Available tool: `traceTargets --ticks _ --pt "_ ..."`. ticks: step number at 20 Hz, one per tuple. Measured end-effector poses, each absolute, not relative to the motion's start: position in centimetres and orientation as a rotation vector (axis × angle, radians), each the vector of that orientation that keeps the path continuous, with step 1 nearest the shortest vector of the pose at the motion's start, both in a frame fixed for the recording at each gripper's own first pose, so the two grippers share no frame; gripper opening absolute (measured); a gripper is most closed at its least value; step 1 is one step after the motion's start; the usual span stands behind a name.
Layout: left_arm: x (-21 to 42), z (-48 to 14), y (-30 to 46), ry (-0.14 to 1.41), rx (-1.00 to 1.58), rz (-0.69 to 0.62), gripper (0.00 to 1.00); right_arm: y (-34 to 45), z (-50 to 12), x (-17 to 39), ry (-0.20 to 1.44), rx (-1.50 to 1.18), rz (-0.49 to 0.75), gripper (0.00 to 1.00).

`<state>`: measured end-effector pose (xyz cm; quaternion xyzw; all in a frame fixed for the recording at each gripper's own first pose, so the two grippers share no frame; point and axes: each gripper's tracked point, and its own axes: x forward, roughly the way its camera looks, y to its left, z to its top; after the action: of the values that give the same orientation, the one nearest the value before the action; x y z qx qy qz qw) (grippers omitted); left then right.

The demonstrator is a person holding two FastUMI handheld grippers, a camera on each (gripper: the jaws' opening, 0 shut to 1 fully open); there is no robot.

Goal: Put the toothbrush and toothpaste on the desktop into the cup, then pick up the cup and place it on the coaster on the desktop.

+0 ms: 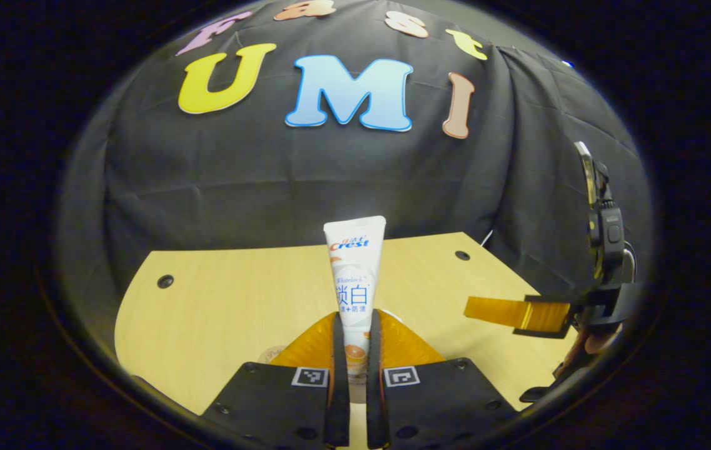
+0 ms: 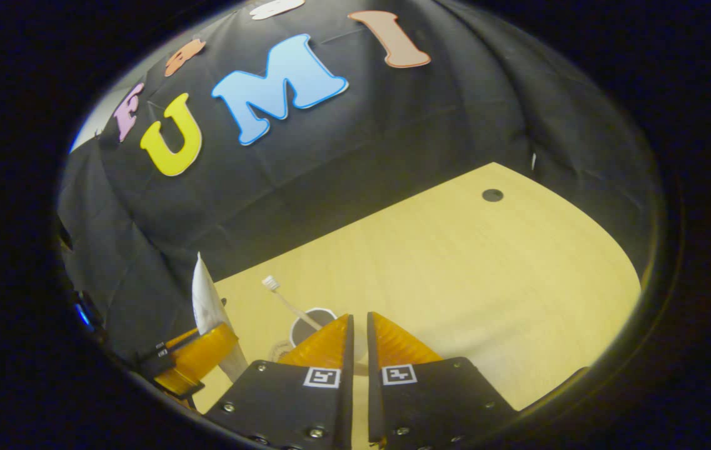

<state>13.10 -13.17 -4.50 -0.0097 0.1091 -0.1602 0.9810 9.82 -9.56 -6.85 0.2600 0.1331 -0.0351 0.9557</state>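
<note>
Between the left gripper's (image 1: 355, 350) jaws, toothpaste (image 1: 353, 275) pinched upright, right gripper (image 2: 358, 337) jaws pressed together, toothbrush (image 2: 287, 300) in cup (image 2: 308, 322).

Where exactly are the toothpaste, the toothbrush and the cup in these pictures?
toothpaste (image 1: 353, 275), left gripper view, on the middle of the tube's printed face.
toothbrush (image 2: 271, 284), right gripper view, on the bristle head.
cup (image 2: 305, 324), right gripper view, on the dark opening inside the rim.

Right tool (image 2: 359, 328) fingers nearly together, empty. Toothbrush (image 2: 287, 300) stands in cup (image 2: 312, 325) on desk (image 2: 455, 281); toothpaste (image 2: 208, 306) in left tool (image 2: 196, 356), near left.
</note>
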Motion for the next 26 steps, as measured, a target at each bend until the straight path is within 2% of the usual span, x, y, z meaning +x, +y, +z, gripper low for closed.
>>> traceTargets --ticks 5,10,21,26 --pt "16.4 -3.9 -17.5 0.165 0.017 -0.383 0.18 -14.5 -10.8 5.5 0.316 0.584 -0.173 0.10" --pt "19.4 -5.6 -18.9 0.153 0.006 -0.369 0.18 -17.7 -13.6 2.3 0.368 0.586 -0.238 0.10" --pt "22.3 -10.6 -18.8 0.128 0.048 -0.274 0.18 -20.1 -14.7 -0.4 0.433 0.499 -0.239 0.10" --pt "22.0 -11.5 -18.6 0.121 0.082 -0.227 0.23 -20.0 -15.6 -0.6 0.472 0.491 -0.237 0.10"
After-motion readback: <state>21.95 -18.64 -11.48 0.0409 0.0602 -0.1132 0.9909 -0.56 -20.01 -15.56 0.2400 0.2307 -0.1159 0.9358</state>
